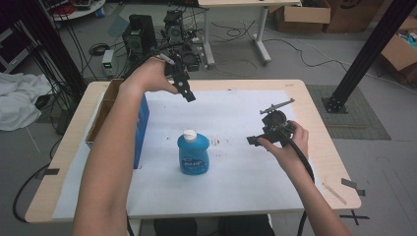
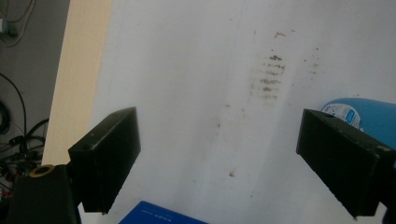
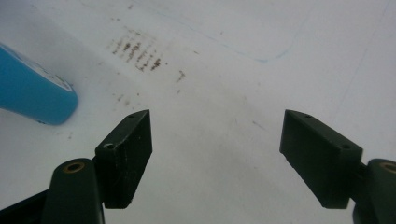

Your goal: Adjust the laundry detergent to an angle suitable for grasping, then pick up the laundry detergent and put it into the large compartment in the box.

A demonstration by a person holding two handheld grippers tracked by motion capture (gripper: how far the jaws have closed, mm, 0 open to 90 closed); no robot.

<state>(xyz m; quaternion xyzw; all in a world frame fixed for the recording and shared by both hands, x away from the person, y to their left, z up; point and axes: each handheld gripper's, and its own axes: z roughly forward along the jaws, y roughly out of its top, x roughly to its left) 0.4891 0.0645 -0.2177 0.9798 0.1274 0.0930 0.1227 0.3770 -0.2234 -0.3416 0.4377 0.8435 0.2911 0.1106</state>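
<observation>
A blue bottle [image 1: 193,154] with a white cap stands upright on the white paper [image 1: 236,182] covering the table [image 1: 322,142]. The left hand-held gripper [image 1: 184,91] hangs above the paper's far left part, jaws wide apart and empty. The right hand-held gripper [image 1: 258,139] sits to the bottle's right, jaws likewise wide and empty. A blue box [image 1: 142,125] stands left of the bottle.

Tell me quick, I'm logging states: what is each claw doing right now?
Left claw: open, holding nothing, raised above the sheet.
Right claw: open, holding nothing, beside the blue bottle, not touching it.
</observation>
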